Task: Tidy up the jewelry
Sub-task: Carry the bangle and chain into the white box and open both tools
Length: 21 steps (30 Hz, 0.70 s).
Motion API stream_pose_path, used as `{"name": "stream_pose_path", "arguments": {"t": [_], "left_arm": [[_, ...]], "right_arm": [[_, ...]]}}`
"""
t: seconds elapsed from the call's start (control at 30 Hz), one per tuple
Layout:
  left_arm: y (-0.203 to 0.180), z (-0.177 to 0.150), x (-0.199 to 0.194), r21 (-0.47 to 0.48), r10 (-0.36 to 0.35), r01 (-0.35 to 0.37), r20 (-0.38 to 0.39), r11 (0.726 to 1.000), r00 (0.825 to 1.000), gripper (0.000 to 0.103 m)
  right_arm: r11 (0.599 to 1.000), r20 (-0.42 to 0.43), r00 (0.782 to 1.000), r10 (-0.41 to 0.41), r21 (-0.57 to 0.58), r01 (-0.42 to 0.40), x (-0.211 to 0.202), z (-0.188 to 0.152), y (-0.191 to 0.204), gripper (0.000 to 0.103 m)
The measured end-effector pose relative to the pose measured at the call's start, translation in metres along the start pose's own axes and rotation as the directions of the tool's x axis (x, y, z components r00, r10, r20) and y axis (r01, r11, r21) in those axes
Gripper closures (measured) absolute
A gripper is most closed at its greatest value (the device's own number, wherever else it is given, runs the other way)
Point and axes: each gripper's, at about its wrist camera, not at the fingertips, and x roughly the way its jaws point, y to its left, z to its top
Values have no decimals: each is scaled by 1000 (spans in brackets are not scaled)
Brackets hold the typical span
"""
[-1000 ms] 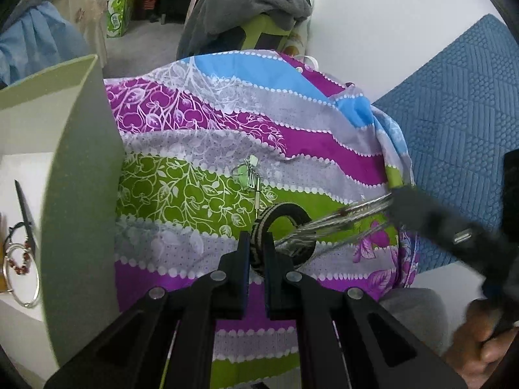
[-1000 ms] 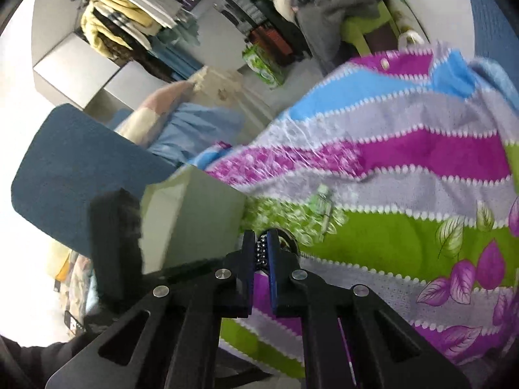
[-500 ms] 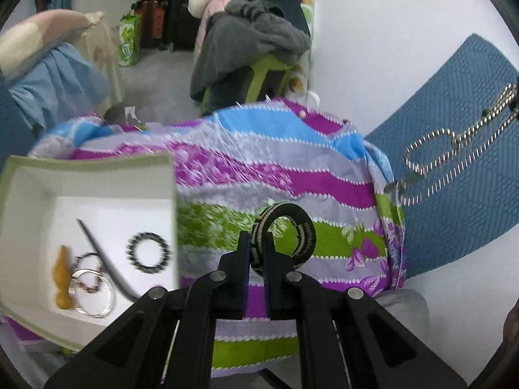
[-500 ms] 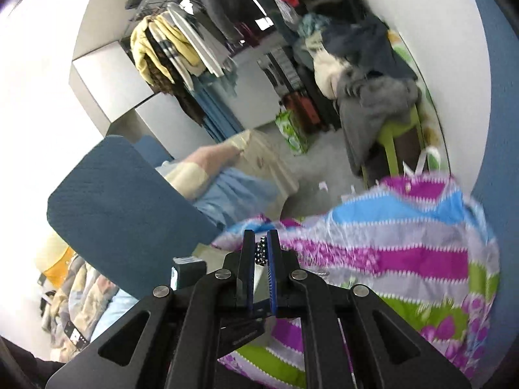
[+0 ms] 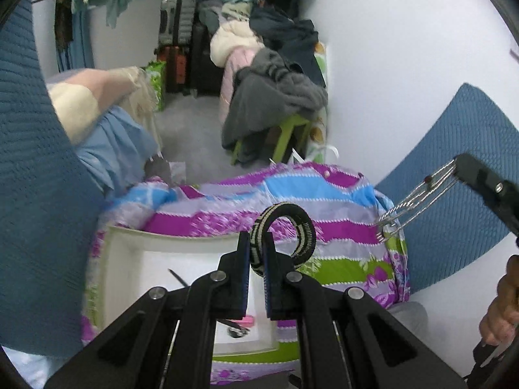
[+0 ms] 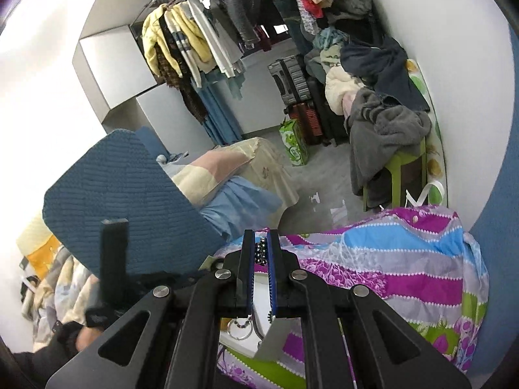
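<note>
- My left wrist camera looks forward and down along its fingers, high over the striped cloth [image 5: 340, 207] and tray [image 5: 129, 259].
- My right wrist camera looks more level, across the room.
- Both views share the cloth [image 6: 389, 259], tray [image 6: 259, 282] and green stool [image 5: 292, 129].

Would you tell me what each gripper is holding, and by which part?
Left gripper pinches the black-and-white woven bangle by its band's near side. Right gripper clamps a beaded silver chain by its end.

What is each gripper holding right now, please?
Left gripper: shut on black-and-cream woven bangle.
Right gripper: shut on dark metallic bead chain.
</note>
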Motion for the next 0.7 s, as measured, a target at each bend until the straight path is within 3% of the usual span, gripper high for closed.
{"name": "stream_pose_path", "arguments": {"t": [0.3, 0.53, 0.7], "left_arm": [[56, -10, -8, -44, 34, -34, 3, 998, 999, 98], [94, -45, 18, -87, 42, -46, -50, 995, 998, 98], [109, -71, 38, -113, 37, -47, -92, 992, 995, 98]], "right_arm": [[999, -69, 998, 2, -33, -4, 51, -14, 35, 98], [1000, -191, 982, -2, -19, -2, 105, -59, 40, 98], [998, -276, 960, -50, -50, 37, 138, -96, 41, 98]]}}
